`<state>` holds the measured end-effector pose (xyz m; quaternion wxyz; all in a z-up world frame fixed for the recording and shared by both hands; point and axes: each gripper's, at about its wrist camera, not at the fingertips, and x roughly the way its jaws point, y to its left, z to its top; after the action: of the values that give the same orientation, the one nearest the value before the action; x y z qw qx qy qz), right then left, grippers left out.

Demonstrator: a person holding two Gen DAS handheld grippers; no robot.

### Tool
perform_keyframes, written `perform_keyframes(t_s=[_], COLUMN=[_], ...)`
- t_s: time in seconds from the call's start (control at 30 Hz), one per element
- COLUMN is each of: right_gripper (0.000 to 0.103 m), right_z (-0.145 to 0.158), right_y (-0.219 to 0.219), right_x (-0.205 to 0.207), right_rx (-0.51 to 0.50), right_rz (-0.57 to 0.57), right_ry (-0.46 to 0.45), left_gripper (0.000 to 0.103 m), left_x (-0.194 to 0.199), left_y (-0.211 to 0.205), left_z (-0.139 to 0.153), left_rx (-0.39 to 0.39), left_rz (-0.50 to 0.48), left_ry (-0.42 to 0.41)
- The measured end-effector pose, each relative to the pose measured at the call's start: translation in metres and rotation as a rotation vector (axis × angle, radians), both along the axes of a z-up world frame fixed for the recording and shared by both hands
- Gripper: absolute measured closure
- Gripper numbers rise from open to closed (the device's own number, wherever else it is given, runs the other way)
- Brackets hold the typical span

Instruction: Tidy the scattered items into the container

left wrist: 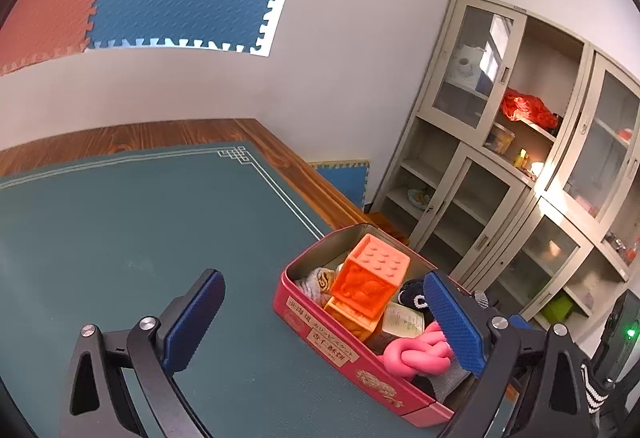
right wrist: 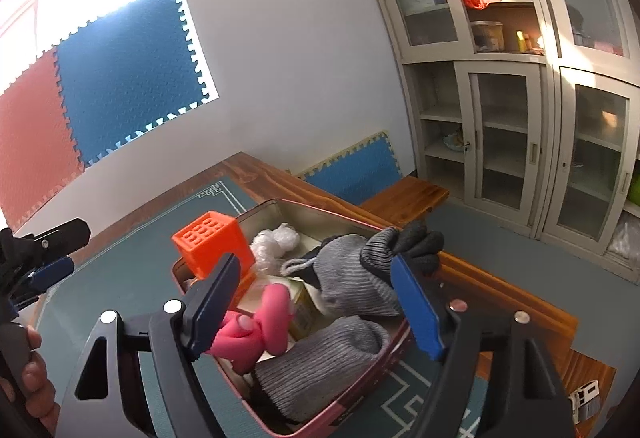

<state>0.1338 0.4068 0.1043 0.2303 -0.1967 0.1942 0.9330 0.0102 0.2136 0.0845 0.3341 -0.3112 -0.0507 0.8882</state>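
A red tin point(left wrist: 320, 334) stands on the green mat near the table's right edge. It holds an orange cube point(left wrist: 372, 278), a pink knotted rope point(left wrist: 416, 354), a dark sock point(left wrist: 414, 296) and other small items. My left gripper point(left wrist: 320, 286) is open wide, with nothing between its pads; its right finger is over the tin. In the right wrist view the tin point(right wrist: 280, 208) also holds a grey glove point(right wrist: 348, 278), a second grey glove point(right wrist: 320, 362), the rope point(right wrist: 256, 330), the cube point(right wrist: 212, 242) and a white bag point(right wrist: 276, 242). My right gripper point(right wrist: 316, 266) hangs open just above the gloves.
The green mat point(left wrist: 120, 238) covers a wooden table point(left wrist: 288, 154). A glass-door cabinet point(right wrist: 500, 98) stands against the wall on the right, with a low wooden bench point(right wrist: 404, 198) before it. The left gripper point(right wrist: 52, 254) and a person's hand point(right wrist: 32, 378) show at the left edge.
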Motion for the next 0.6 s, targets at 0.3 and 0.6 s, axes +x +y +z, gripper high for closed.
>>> perform_keyframes(t_s=[0.3, 0.6], right_gripper=[0.0, 0.0], right_z=[0.003, 0.009], right_y=[0.007, -0.003], right_x=[0.024, 0.047], right_rx=[-0.008, 0.018], right_rz=[0.021, 0.084], right_ry=[-0.108, -0.18], left_gripper=[0.001, 0.001], left_x=[0.01, 0.029], left_y=[0.019, 0.027], left_z=[-0.007, -0.017], left_rx=[-0.154, -0.289], left_rz=[-0.013, 0.003], left_ry=[-0.023, -0.001])
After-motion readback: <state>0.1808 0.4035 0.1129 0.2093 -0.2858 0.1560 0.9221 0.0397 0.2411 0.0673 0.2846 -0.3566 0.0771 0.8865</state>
